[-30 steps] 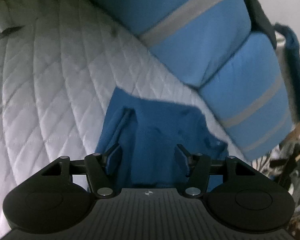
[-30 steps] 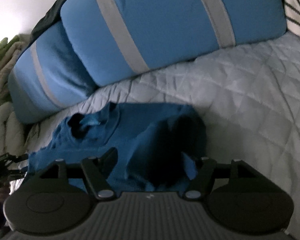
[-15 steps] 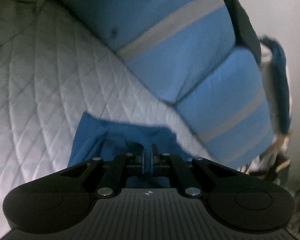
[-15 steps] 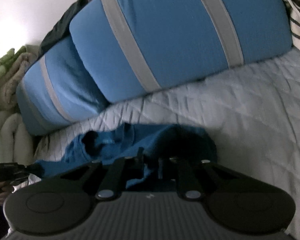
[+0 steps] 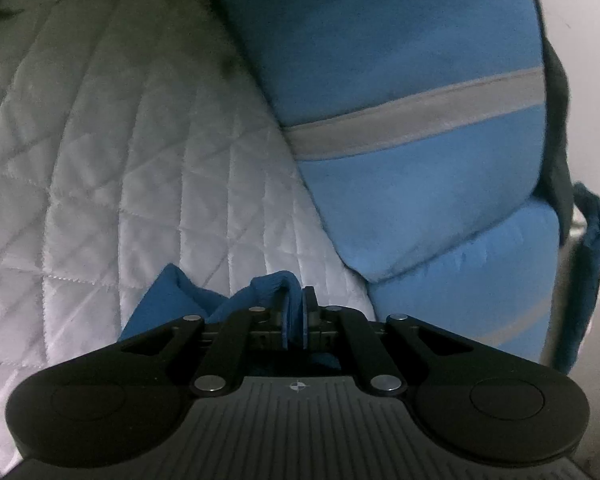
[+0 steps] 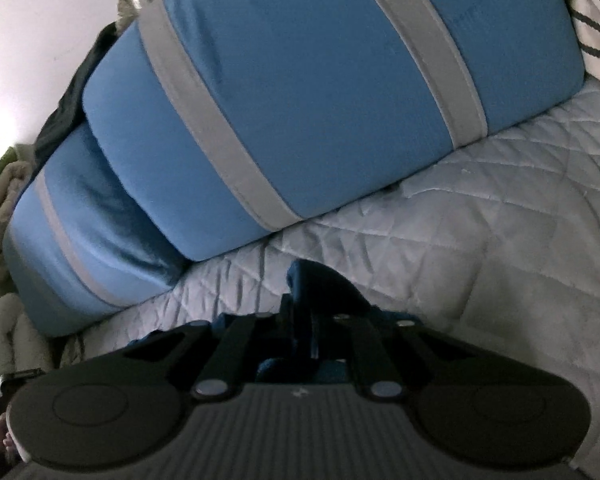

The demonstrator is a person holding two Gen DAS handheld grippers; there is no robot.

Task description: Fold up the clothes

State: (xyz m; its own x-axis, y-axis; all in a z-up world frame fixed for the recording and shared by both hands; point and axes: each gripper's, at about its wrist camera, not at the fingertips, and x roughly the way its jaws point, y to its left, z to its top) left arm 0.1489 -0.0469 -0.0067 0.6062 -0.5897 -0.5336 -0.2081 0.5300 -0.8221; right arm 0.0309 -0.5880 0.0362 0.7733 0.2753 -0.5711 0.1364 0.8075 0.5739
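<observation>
- One second ago both pairs of fingers stood wide apart over the cloth; now both have closed on it and lifted, so far less of the cloth shows in each view.
- Your left gripper [image 5: 296, 312] has its fingers pressed together on a bunched edge of the dark blue soft cloth garment [image 5: 168, 292].
- Your right gripper [image 6: 302, 328] is also clamped on that garment [image 6: 324, 280], with a dark fold poking up past its fingers.
- Most of the garment is hidden under the two grippers. What you can see sits low, just above the white quilted bed cover [image 5: 100, 160].
- Behind it lie the big light blue pillows with grey stripes [image 6: 300, 100], close but not touching the cloth as far as you can see.
- It looks like you are in the lifting part of a fold: two pinched spots, cloth coming up off the bed.
- Next you likely need to carry both pinched spots the same way, at the same speed, and lay them down flat.
- Keep both grips tight so the soft cloth does not slip out.
- Watch that the hanging part does not drag or bunch up.
</observation>
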